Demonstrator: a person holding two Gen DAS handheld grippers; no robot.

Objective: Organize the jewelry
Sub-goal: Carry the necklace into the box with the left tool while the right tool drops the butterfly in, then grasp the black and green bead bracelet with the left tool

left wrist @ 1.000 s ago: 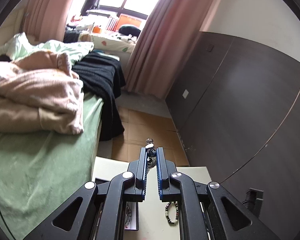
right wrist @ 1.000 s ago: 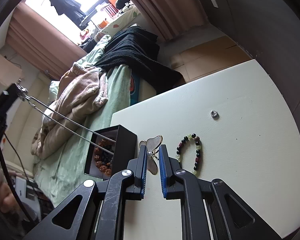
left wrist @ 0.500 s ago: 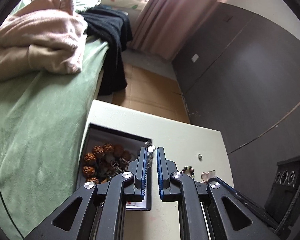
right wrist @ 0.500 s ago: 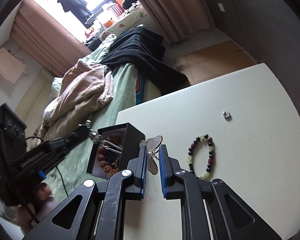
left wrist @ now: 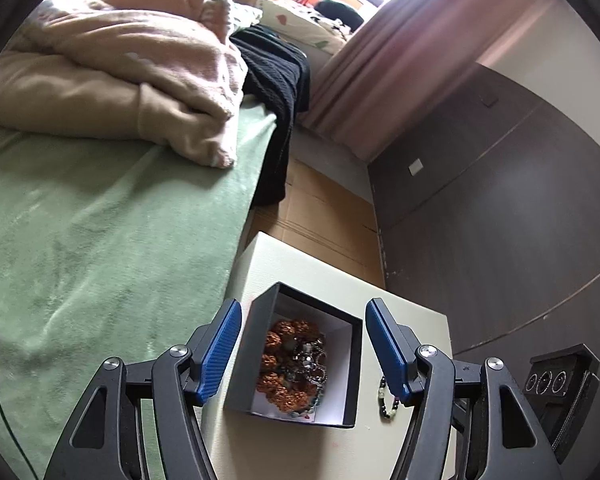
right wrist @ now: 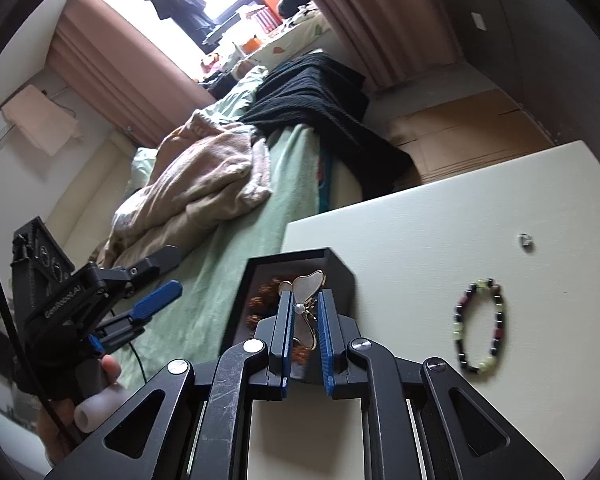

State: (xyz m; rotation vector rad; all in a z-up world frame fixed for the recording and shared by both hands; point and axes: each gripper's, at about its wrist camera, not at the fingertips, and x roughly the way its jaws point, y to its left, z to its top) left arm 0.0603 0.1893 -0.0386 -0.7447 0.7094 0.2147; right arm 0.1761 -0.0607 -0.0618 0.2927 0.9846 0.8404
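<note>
The left tongs (left wrist: 302, 344) stand spread wide and hold nothing, their ribbed blue pads (left wrist: 220, 350) flanking the open black box (left wrist: 296, 360) below them. The right tongs (right wrist: 303, 320) are nearly closed, pinching a butterfly-shaped brooch (right wrist: 306, 294) with pale pearly wings in a thin gold rim and a small pearl at its centre; the brooch hangs over the box's near edge.

The box is square, with matte dark walls and a white lining. In it lies a heap of knobbly, rust-brown seed beads (left wrist: 286, 360) tangled with a silvery metal chain (left wrist: 314, 364).

On the smooth cream worktop (right wrist: 440, 240), right of the box and apart from it, a beaded bracelet (right wrist: 480, 326) lies in an oval loop, its round beads black, dark red and translucent pale green. Farther back sits a tiny shiny metal piece (right wrist: 525, 241), too small to identify.

Past the worktop's left edge is a bed with a fuzzy green blanket (left wrist: 100, 240), a crumpled pinkish-beige fleece (left wrist: 120, 80) and a black knit throw (right wrist: 320, 108). Flattened brown cardboard (right wrist: 468, 124) covers the floor beside dark wood-grain panels (left wrist: 500, 200).
</note>
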